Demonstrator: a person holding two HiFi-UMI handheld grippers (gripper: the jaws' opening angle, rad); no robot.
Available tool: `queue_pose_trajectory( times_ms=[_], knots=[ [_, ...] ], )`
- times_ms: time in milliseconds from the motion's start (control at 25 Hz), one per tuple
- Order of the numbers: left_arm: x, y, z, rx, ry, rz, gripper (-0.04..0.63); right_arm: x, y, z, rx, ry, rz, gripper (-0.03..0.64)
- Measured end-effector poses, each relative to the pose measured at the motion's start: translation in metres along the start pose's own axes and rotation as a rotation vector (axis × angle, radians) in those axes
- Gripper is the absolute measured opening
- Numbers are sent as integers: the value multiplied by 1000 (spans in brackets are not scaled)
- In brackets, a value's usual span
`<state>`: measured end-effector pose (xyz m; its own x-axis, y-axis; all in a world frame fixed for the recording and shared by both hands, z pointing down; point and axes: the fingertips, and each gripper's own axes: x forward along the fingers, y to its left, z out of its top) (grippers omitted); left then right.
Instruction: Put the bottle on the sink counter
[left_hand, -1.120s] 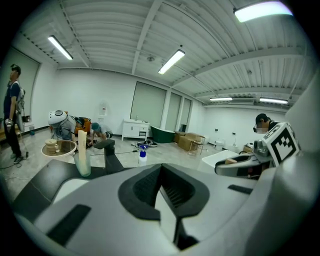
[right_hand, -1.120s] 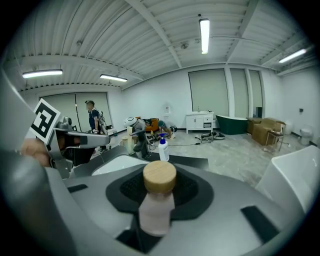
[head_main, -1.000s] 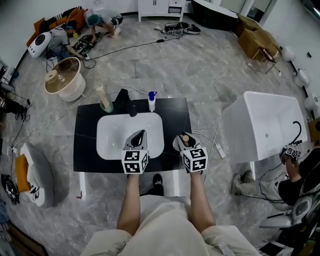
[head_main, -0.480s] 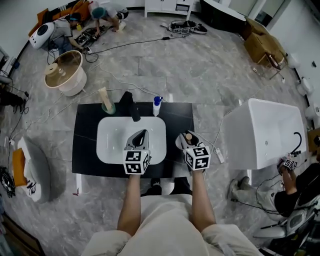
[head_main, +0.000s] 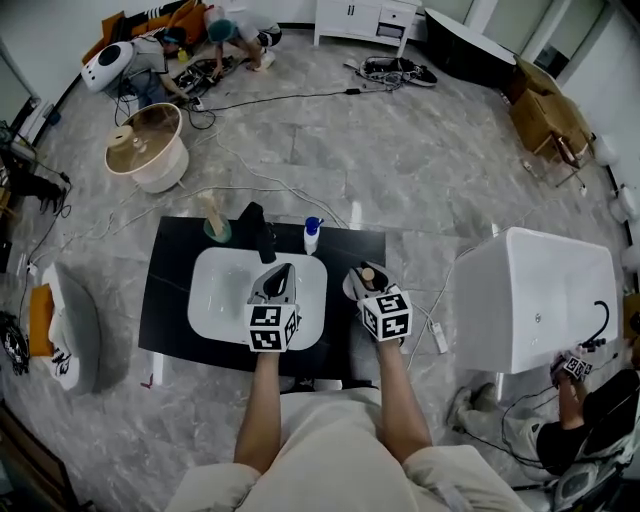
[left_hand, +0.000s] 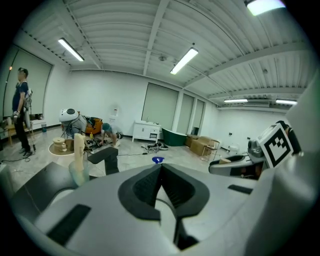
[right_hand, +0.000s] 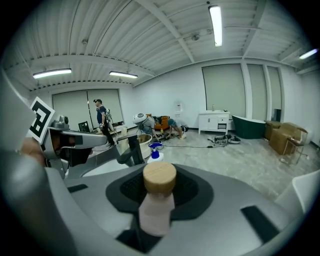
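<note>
**Head view:** The black sink counter (head_main: 165, 300) lies below the person, with a white basin (head_main: 225, 300) sunk in its middle. A dark faucet (head_main: 260, 230) stands at the basin's far edge, and a blue-topped spray bottle (head_main: 312, 236) stands just to the right of it. The left gripper (head_main: 282, 272) hangs over the near right part of the basin. The right gripper (head_main: 360, 276) hangs over the bare strip of counter to the right of the basin. It carries the bottle (head_main: 371, 277), whose wooden cap shows between the jaws.

**Left gripper view:** The jaws are together with nothing between them. They point toward the faucet and the far floor.

**Right gripper view:** The jaws are clamped on the pale pink body of the bottle, which stands upright with its round wooden cap on top. Its base is hidden by the gripper, so I cannot tell whether it touches the counter.

**Progress:** As I judge it, the bottle has been brought over the counter, but the placing is not yet done. It has yet to be lowered onto the bare strip, away from the basin rim, and then let go.
</note>
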<state>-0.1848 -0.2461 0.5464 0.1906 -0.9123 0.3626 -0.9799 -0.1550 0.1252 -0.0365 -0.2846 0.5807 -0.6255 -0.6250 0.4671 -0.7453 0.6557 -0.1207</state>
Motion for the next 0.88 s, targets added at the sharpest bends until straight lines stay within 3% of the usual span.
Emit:
queue_pose_trajectory(
  times_ms=[400,880],
  knots=[
    [31,-42,0,16,32,21,6,16,-40,2,-15,7,62,104],
    [31,-84,4,23,32,36,6,58,-82,-9,-87,50,125,104]
  ],
)
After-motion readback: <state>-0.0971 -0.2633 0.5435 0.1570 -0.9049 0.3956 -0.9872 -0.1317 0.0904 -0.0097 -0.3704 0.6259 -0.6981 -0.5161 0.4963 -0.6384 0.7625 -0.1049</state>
